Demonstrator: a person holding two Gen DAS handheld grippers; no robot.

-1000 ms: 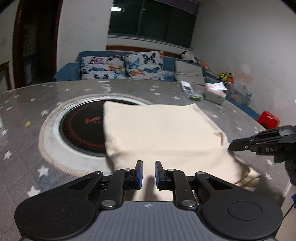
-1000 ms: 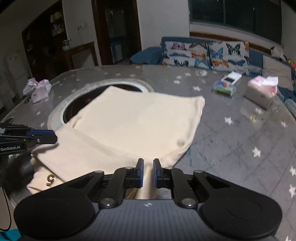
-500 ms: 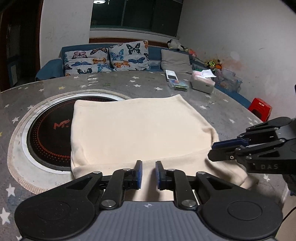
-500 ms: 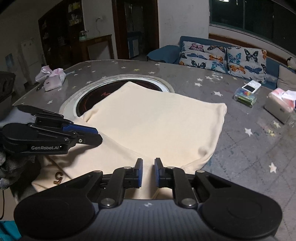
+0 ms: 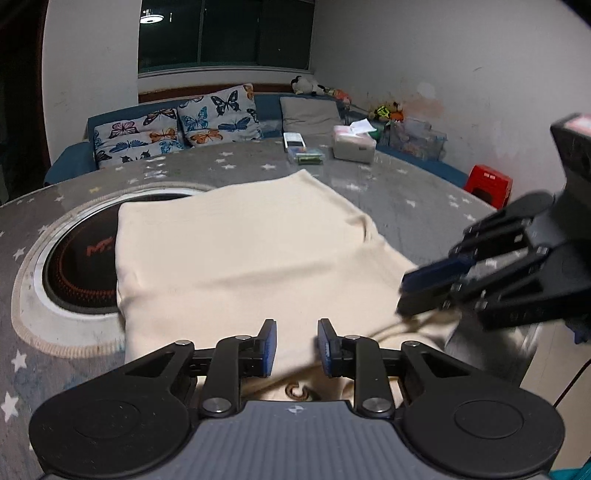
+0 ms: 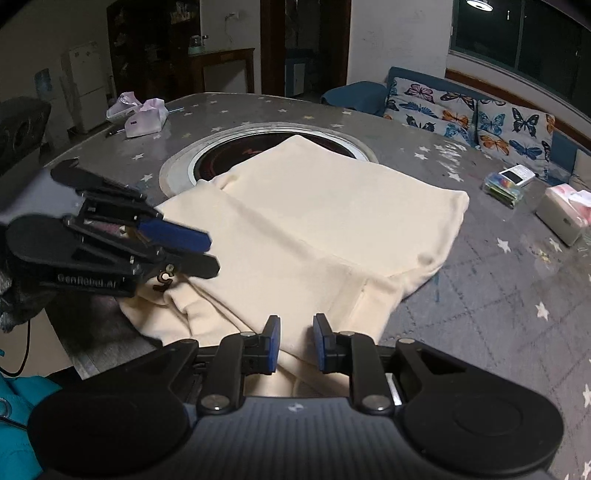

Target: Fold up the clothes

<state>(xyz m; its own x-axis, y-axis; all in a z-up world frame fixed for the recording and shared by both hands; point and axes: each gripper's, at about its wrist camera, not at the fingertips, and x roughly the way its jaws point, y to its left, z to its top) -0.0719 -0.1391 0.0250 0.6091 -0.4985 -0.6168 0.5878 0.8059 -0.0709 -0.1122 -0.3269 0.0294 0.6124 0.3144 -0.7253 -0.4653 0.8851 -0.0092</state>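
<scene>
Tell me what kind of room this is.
Most likely a home living or dining room: a sofa with butterfly cushions, a round star-patterned table with an inset cooker, and a fridge.

White walls (image 5: 461, 55), dark night window (image 5: 225, 33), ceiling lamp (image 6: 480, 4) lit. Blue sofa (image 5: 70, 162) with butterfly cushions (image 5: 218, 114). Dark wooden cabinet (image 6: 221, 70), white fridge (image 6: 83, 88), red stool (image 5: 489, 184).

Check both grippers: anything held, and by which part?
Nothing held. Left gripper is opening and right gripper stands apart; both are over the cream garment's near edge, pads not pressing it.
</scene>
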